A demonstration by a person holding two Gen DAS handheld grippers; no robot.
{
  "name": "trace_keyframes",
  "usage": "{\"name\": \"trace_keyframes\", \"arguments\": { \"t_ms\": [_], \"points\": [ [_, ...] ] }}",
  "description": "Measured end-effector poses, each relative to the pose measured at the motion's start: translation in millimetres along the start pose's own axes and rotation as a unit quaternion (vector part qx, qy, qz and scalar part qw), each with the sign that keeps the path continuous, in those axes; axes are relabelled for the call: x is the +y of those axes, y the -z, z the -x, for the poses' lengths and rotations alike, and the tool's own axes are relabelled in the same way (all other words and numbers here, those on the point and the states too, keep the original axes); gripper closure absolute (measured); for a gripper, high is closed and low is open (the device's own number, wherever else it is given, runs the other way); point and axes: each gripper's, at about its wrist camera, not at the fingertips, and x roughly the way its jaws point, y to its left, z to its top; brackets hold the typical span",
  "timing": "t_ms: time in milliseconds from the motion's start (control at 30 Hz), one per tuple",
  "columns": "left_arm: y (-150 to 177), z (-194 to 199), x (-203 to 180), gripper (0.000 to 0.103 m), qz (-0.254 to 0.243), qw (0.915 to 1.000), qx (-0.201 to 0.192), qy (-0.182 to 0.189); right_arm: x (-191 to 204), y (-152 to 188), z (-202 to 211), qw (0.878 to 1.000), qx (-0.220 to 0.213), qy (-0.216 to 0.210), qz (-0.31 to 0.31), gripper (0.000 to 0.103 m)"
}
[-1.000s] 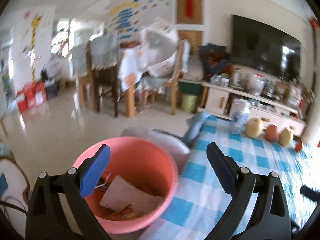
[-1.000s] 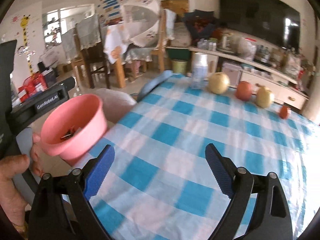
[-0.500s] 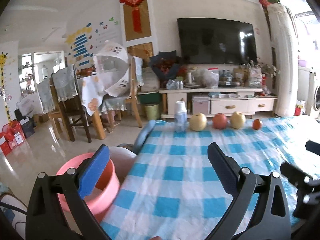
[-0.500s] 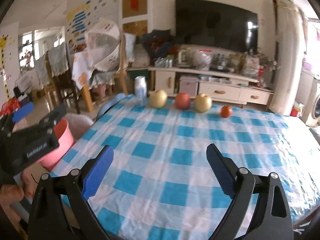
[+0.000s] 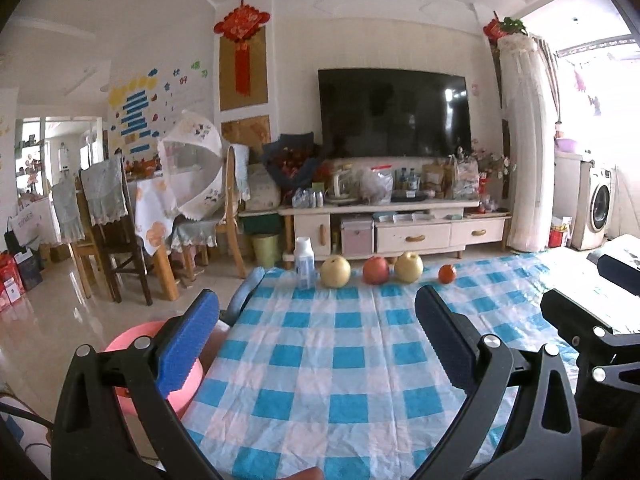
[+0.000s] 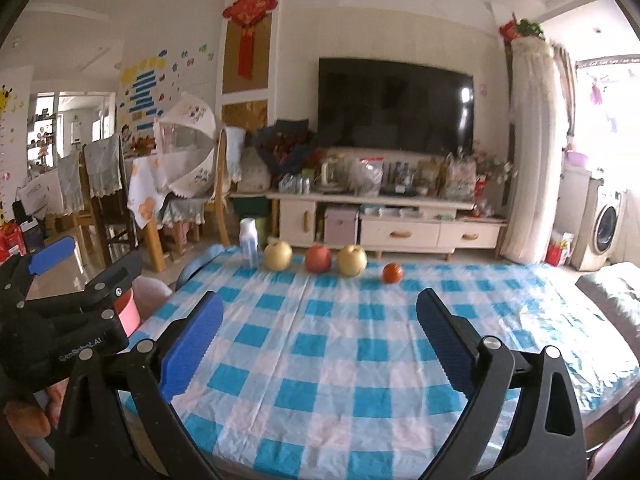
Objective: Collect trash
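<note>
Jaws: left gripper (image 5: 316,344) and right gripper (image 6: 318,346) both spread wide, holding nothing. Pink trash basin (image 5: 132,334) beside worktop (image 5: 340,360), contents hidden. Checked cloth shows no litter; collecting seemingly finished.

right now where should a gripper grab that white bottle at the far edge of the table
Grip the white bottle across its straight body below the cap, coming level from the near side over the bare checked tablecloth. It stands upright and narrow, so open jaws should span it. A yellow pear sits close on its right, so keep that finger tight to the bottle.
</note>
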Motion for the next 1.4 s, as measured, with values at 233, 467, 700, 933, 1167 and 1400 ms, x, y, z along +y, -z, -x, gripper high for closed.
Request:
{"name": "trace_keyframes", "arguments": {
  "t_ms": [233, 467, 700, 933, 1167, 1400],
  "points": [
    [-13.2, 26.0, -4.7, 0.004, 0.0, 0.9999, -0.016, -0.001, -12.4, -8.0, 25.9, 1.0, -0.018, 0.004, -0.017, 0.006],
    [-16.2, 40.9, -5.4, 0.004, 0.006, 0.9997, -0.024, -0.001, -18.7, -11.0, 42.1, 0.999, -0.031, 0.011, -0.021, 0.006],
    [-20.9, 54.4, -6.9, 0.004, 0.002, 0.9993, -0.037, -0.002, -27.9, -12.0, 51.2, 0.999, -0.033, 0.019, -0.031, 0.006],
    [-22.2, 56.4, -8.8, 0.004, -0.001, 0.9992, -0.039, -0.002, -32.0, -11.4, 51.9, 0.999, -0.033, 0.025, -0.031, 0.006],
    [-25.2, 59.0, -11.1, 0.004, -0.002, 0.9992, -0.04, 0.0, -36.7, -8.6, 51.7, 0.999, -0.032, 0.031, -0.027, 0.006],
    [-25.1, 58.7, -13.1, 0.004, -0.005, 0.9993, -0.037, 0.002, -40.5, -2.1, 40.1, 0.999, -0.021, 0.03, -0.028, 0.006]
  ]
}}
